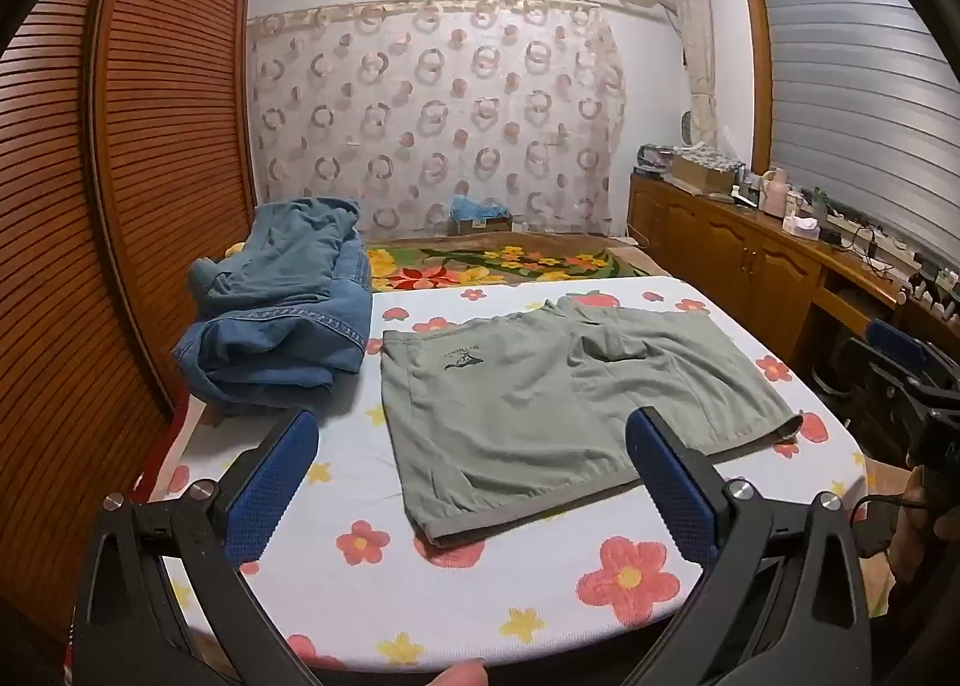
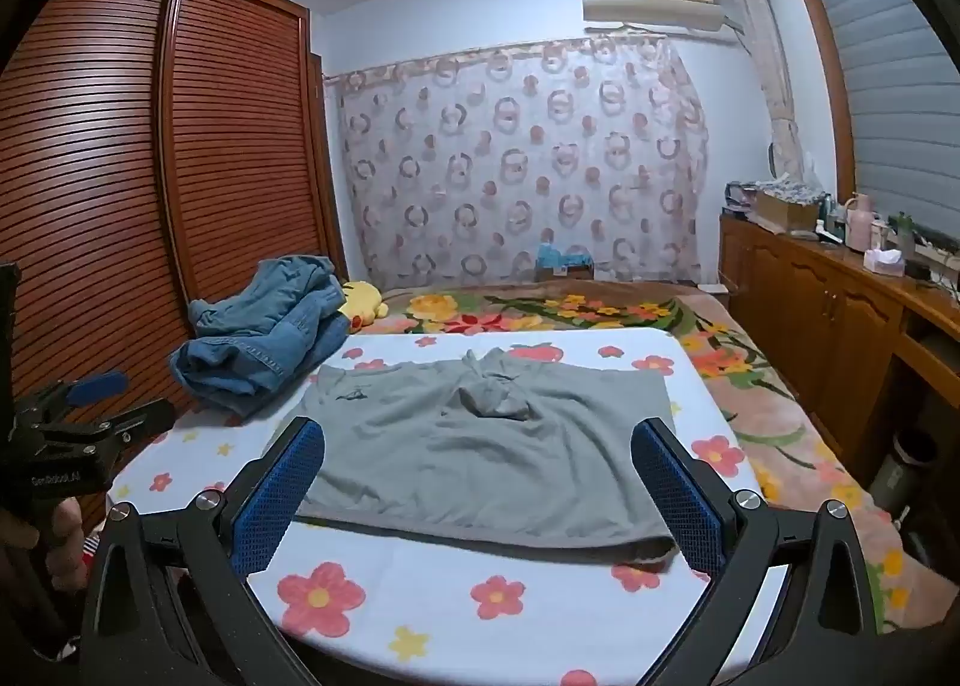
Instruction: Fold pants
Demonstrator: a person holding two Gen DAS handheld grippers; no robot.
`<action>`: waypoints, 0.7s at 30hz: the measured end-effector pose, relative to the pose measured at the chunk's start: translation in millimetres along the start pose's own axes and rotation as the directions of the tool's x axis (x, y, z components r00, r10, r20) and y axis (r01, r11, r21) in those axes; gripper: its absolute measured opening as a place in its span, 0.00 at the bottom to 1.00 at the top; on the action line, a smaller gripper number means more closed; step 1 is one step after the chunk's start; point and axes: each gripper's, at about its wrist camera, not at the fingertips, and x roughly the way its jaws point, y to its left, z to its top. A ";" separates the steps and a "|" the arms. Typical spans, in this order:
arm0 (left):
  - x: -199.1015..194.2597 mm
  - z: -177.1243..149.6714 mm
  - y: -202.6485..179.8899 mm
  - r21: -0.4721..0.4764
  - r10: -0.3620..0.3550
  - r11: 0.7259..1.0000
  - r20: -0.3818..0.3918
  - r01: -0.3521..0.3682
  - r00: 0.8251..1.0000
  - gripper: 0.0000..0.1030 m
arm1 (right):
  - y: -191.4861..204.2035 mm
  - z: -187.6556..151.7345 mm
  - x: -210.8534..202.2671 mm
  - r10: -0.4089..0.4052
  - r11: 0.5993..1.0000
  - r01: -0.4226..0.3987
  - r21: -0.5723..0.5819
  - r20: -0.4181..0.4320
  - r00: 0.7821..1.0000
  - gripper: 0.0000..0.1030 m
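Two things could go wrong. The green pants (image 1: pixel 540 416) lie flat on the flowered table (image 1: pixel 480 596), with a bunched lump in the middle. Pinching one layer only would make a crooked fold. The blue jeans (image 1: pixel 282 314) at the far left could get bumped. Both the left fingers (image 1: pixel 474 482) and right fingers (image 2: pixel 480 494) hang wide open, holding nothing, tipped a little down over the near edge.

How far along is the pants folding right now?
Done: the grey-green pants lie spread flat on the flowered sheet. In hand: nothing; the left hand-held gripper and right hand-held gripper are open above it. Left: every fold.
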 end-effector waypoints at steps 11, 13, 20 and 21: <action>5.4 3.4 -5.8 0.004 0.000 1.000 -0.007 0.000 1.000 1.00 | 0.3 -0.1 -0.5 -0.002 1.000 0.002 -0.005 0.002 1.000 0.99; 7.2 4.0 -6.5 0.001 -0.001 1.000 -0.007 0.001 1.000 1.00 | 0.3 -0.1 -0.5 -0.004 1.000 0.004 -0.005 0.002 1.000 0.99; 5.8 2.7 -4.9 0.003 -0.002 1.000 -0.010 0.002 1.000 1.00 | 0.2 0.4 -0.4 -0.002 1.000 0.002 -0.004 -0.002 1.000 0.99; 5.3 -0.7 -2.8 0.001 -0.005 1.000 -0.011 0.005 1.000 1.00 | 0.2 0.4 -0.3 -0.002 1.000 0.002 -0.005 -0.003 1.000 0.99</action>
